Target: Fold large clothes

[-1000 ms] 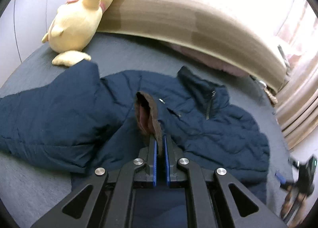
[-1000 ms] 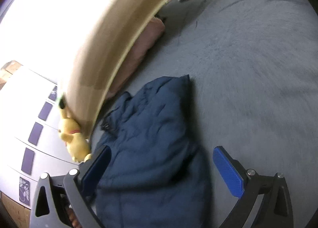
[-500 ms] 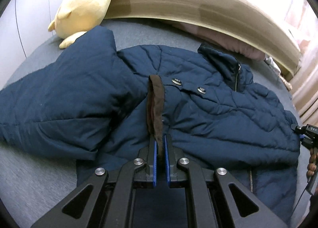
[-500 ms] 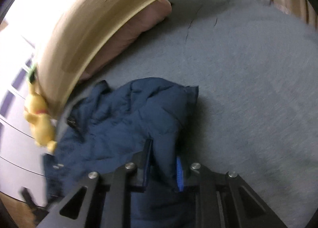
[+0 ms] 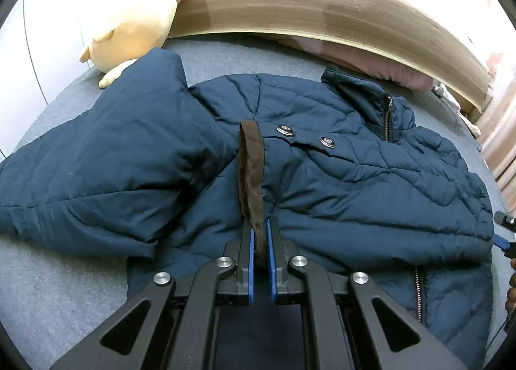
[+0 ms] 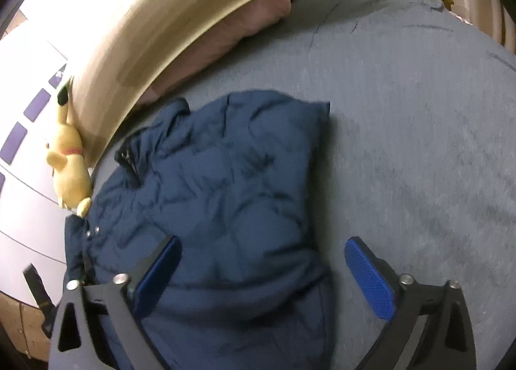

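Note:
A dark blue quilted jacket (image 5: 338, 176) lies spread on a grey bed (image 5: 48, 273), collar toward the headboard, one sleeve (image 5: 96, 160) stretched to the left. My left gripper (image 5: 260, 241) is shut on the brown-lined front edge (image 5: 251, 170) of the jacket, just below two snap buttons. In the right wrist view the jacket (image 6: 225, 209) lies under my right gripper (image 6: 258, 273), which is open and empty, its blue pads (image 6: 367, 276) apart above the fabric. The tip of the right gripper (image 5: 503, 234) shows at the right edge of the left wrist view.
A yellow plush toy (image 5: 138, 12) leans at the headboard's left end, also in the right wrist view (image 6: 67, 170). A wooden headboard (image 5: 322, 12) and a pink pillow (image 5: 371, 57) lie beyond the jacket. Bare grey bed (image 6: 419, 144) extends to the right of the jacket.
My right gripper, shut on the jacket half a second ago, has let go and stands open. My left gripper has moved closer to the jacket, still holding the brown edge.

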